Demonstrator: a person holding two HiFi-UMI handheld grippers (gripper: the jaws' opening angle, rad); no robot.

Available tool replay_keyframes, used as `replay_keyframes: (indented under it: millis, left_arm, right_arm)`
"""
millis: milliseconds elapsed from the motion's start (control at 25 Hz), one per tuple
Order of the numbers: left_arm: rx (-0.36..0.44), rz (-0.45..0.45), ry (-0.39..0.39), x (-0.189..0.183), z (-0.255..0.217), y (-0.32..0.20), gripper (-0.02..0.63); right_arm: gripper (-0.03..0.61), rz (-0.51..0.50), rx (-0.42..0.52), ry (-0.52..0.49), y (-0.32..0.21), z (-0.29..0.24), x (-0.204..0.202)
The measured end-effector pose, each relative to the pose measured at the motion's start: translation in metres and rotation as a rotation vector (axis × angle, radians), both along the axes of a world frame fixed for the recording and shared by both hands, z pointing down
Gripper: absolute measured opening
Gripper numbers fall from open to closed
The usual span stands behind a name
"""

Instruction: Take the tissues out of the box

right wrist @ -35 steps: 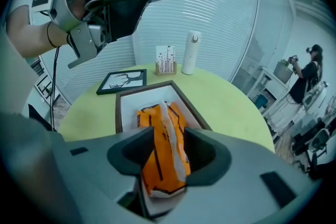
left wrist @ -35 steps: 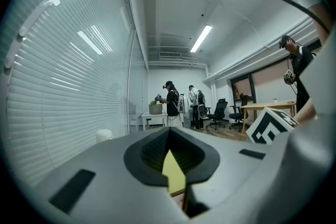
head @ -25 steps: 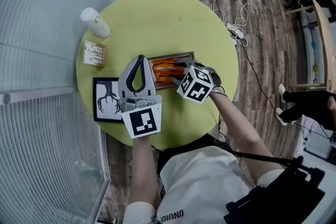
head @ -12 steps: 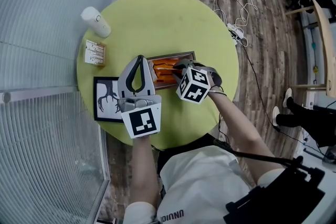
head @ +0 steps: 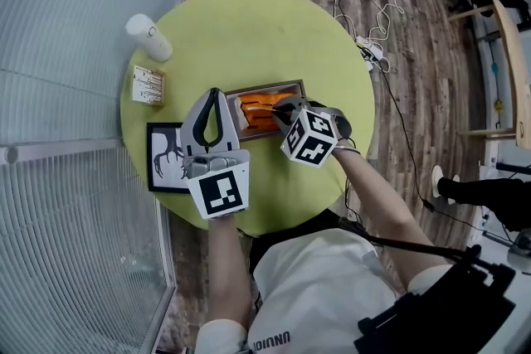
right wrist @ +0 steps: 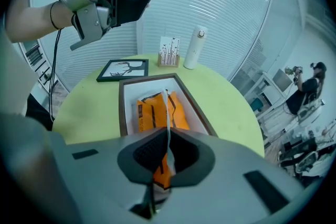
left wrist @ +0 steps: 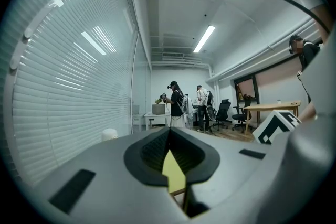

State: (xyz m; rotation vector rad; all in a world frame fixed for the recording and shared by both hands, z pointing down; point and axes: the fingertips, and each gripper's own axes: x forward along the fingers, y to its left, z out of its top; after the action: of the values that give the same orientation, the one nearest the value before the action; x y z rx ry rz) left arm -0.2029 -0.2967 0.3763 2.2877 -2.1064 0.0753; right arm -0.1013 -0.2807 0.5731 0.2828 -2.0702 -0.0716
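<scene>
Two tongs over a round green tabletop (head: 249,21). Left tongs (head: 214,95): tips pressed together on nothing, pointing level, just beside the left end of the box in the head view. Right tongs (right wrist: 168,139): tilted down into the wood-rimmed box (head: 270,86), just closed, pinching a thin pale flap standing up from an orange tissue pack (right wrist: 152,110); film or tissue sheet, cannot tell.

Pack position: flat inside the box on its white floor, more orange wrapping alongside, number of packs unclear.

Handling, as judged: light, soft and squashy, wrapped in slick film, so likely to slide or swing under a loose hold; nothing fragile. Flap thin, possibly prone to tearing or slipping out if jerked. Safer hold: across the body of the pack, or deep on the flap near its root, followed by a slow straight lift clear of the rim.

Elsewhere, well apart from the box: framed picture (head: 164,157), card stand (head: 148,84), white bottle (head: 149,36).
</scene>
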Motion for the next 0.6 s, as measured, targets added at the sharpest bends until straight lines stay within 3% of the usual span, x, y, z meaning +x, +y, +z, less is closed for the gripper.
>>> replay_keyframes:
  millis: [600]
  left_arm:
    - [0.02,-0.022,-0.012,0.002,-0.021,0.01,0.014]
  right_arm:
    - [0.021,0.027,0.057,-0.088,0.0,-0.047,0.007]
